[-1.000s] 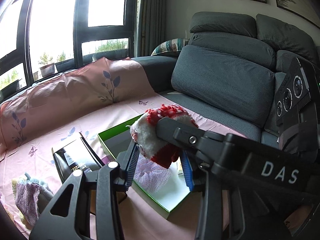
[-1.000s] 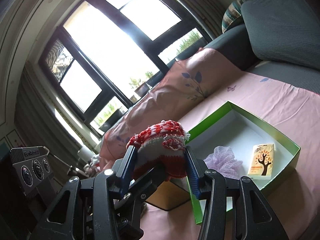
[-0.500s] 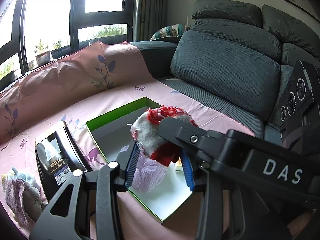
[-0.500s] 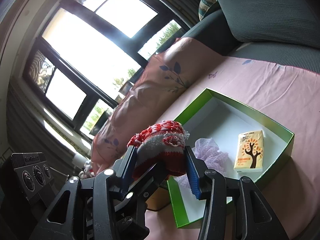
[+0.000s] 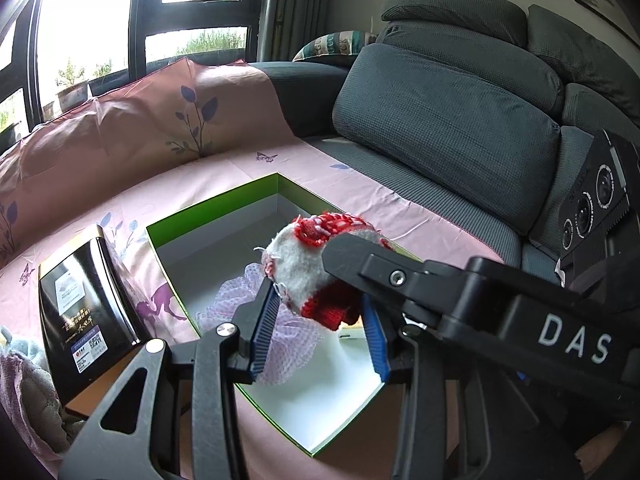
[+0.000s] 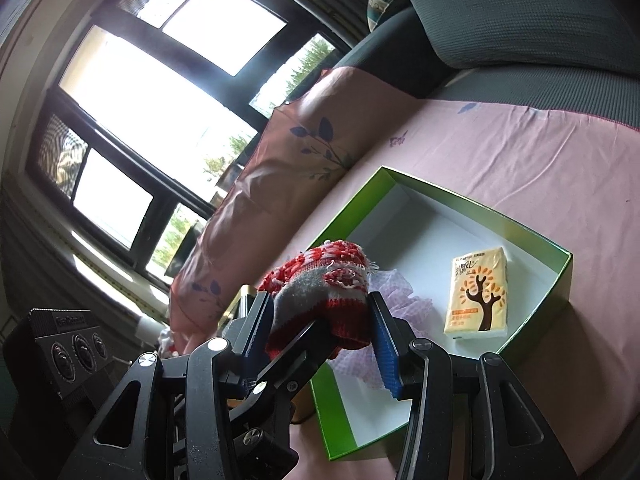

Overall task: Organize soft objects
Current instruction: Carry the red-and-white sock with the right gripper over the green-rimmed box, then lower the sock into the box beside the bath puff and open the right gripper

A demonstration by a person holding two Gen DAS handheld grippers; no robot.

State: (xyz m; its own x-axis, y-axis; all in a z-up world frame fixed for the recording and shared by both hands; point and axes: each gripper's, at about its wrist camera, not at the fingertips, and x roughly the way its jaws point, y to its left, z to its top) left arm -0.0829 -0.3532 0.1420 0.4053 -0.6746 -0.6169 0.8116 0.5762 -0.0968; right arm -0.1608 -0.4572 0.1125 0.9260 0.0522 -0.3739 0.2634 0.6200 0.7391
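Black tongs [image 5: 320, 330], blue ribbed pads [image 5: 264, 328], white "DAS" lettering [image 5: 574, 338]

We see a sofa [image 5: 420, 216] under a pink sheet [image 5: 240, 176]; on it lie a green box [image 5: 224, 204], a black box [image 5: 76, 304] and towels [image 5: 28, 392].

1. My right gripper [image 6: 320, 336] pinches the red-and-grey knitted sock [image 6: 320, 288] above the green box [image 6: 560, 272], at its near-left side.
2. My left gripper's finger [image 6: 292, 360] crosses beneath the sock.
3. Inside the box lie a lilac mesh puff [image 6: 404, 304] and a tissue pack [image 6: 478, 292].
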